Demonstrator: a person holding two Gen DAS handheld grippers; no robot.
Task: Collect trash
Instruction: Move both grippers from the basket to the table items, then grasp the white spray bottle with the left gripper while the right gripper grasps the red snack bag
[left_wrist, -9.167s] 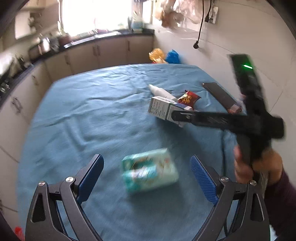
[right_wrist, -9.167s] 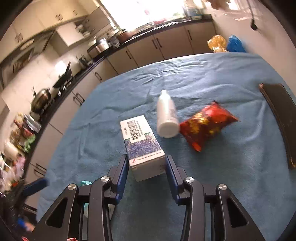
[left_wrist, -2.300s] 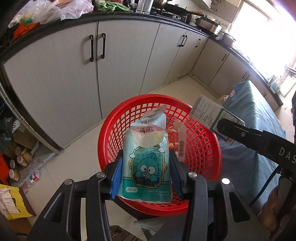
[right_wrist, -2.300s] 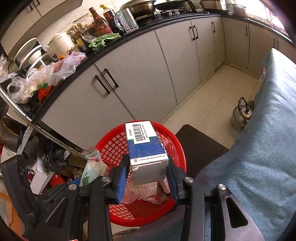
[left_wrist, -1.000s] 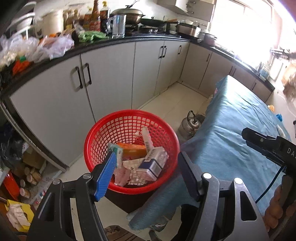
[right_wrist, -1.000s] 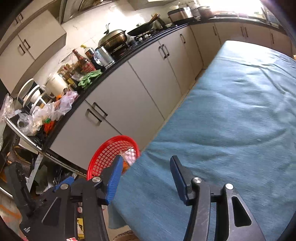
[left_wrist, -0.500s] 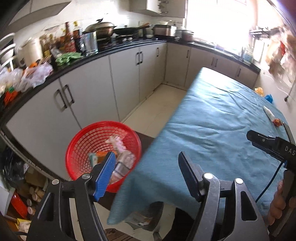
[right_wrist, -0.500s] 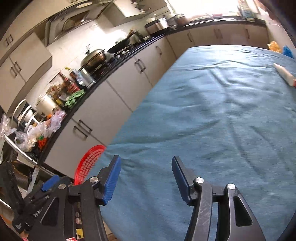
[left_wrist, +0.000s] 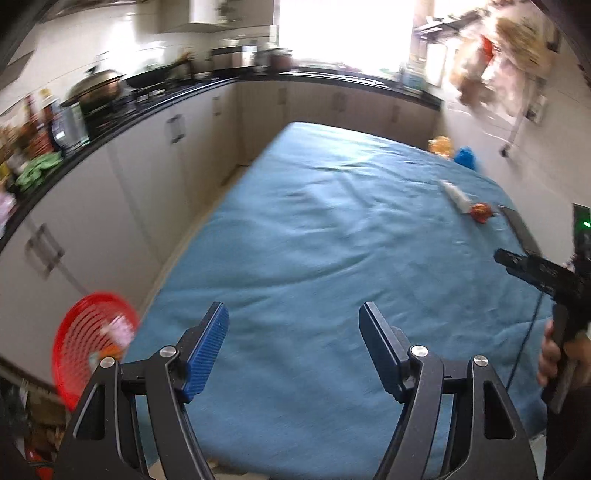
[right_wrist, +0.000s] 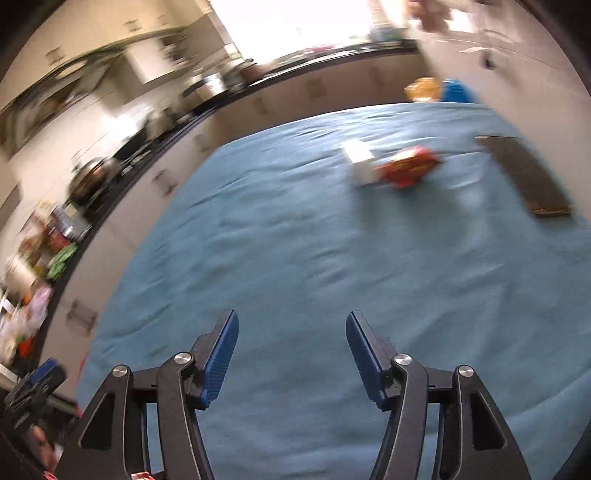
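My left gripper (left_wrist: 293, 314) is open and empty above the near end of the blue-covered table (left_wrist: 325, 258). My right gripper (right_wrist: 291, 321) is open and empty too, over the same table (right_wrist: 295, 258); it also shows at the right of the left wrist view (left_wrist: 532, 269). A white bottle (right_wrist: 360, 164) and a red snack packet (right_wrist: 408, 168) lie side by side at the far right of the table; both also show in the left wrist view, bottle (left_wrist: 454, 194) and packet (left_wrist: 480, 211). The red trash basket (left_wrist: 86, 347) with trash in it stands on the floor at the lower left.
A dark flat phone-like slab (right_wrist: 524, 173) lies near the table's right edge. Orange and blue bags (left_wrist: 452, 149) sit past the far corner. Kitchen cabinets and a counter (left_wrist: 129, 155) with pots run along the left. A wall is at the right.
Both grippers have swung from the basket toward the table. The tissue pack and the box that they held earlier are gone from them; the basket has slid to the lower left.
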